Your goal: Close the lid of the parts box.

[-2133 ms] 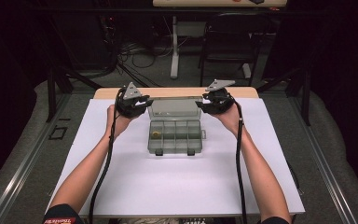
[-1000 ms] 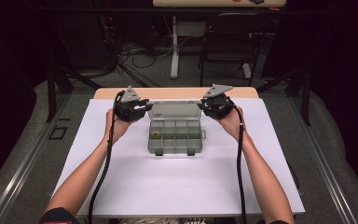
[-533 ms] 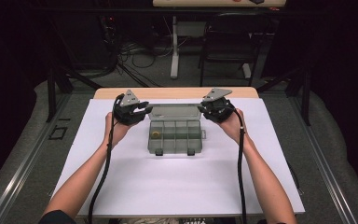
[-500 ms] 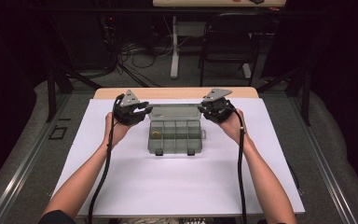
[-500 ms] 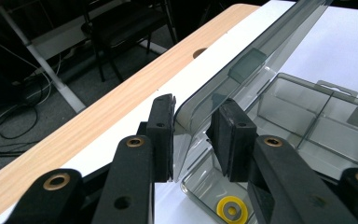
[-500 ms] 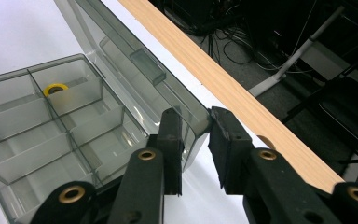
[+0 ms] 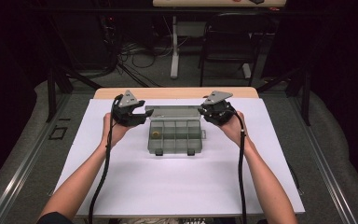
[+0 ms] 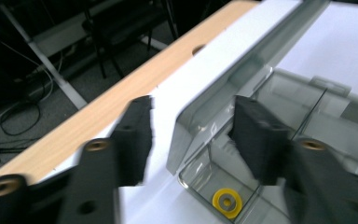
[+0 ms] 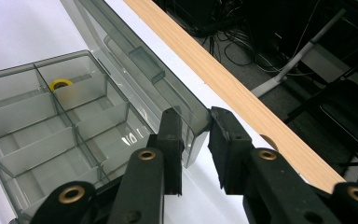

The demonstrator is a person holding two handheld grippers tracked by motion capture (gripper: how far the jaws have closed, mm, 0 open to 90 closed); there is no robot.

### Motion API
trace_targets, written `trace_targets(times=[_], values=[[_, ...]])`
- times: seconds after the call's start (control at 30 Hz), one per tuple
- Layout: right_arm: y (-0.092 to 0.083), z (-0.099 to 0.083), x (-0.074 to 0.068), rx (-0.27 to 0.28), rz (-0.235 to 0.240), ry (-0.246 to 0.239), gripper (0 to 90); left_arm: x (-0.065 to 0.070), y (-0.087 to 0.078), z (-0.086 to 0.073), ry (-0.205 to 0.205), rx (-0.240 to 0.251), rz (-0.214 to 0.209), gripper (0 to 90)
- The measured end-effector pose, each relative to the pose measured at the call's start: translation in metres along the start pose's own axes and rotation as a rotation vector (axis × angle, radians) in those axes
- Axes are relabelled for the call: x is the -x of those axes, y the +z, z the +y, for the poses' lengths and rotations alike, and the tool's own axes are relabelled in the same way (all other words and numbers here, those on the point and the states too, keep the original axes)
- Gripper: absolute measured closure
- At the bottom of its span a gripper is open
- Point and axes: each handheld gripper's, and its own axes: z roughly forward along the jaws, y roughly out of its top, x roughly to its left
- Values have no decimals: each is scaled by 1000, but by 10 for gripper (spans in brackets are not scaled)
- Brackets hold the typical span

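Left tongs [image 8: 191, 135] just parted astride lid [image 7: 173, 112] corner, right tongs [image 9: 196, 140] clamping opposite corner, yellow ring [image 8: 227, 202] partly hidden.

My left gripper [image 7: 142, 113] is a chunky black body topped by a grey three-cornered plate, and my right gripper [image 7: 204, 109] is built the same. A thick black cable trails from each, back along my forearms. Up close, my left gripper's fingers [image 8: 133, 137] are matt black blocks on black arms, set with round brass-coloured rivets. My right gripper's fingers [image 9: 227, 144] match, with the same brass rings. A dark sleeve edge sits at my left upper arm.
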Motion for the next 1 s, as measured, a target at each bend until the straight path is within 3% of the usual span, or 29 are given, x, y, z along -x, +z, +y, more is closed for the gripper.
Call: trace_targets(times=[0.07,0.17,0.27,0.37,0.57,0.83,0.93,1.0], values=[[0,-1,0,1,0,3,743,-2,-7,7,-12,27,0,457],[0,-1,-1,-3,1,1,745,-4,-9,15,-26,54,16,633],[0,-1,-2,-4,-2,-4,744,-5,0,18,-39,27,22,760],[0,-1,-2,-3,-1,-1,737,-3,9,18,-33,-9,28,826],[1,-2,-1,5,21,26,582,-2,13,11,-27,-34,15,855],[2,-4,-3,1,30,38,565,-1,12,0,-32,-47,9,864],[2,-5,-3,-1,34,50,522,-1,11,-3,-28,-56,10,867],[2,-6,-2,-5,44,64,445,0,10,-5,-29,-57,4,867]])
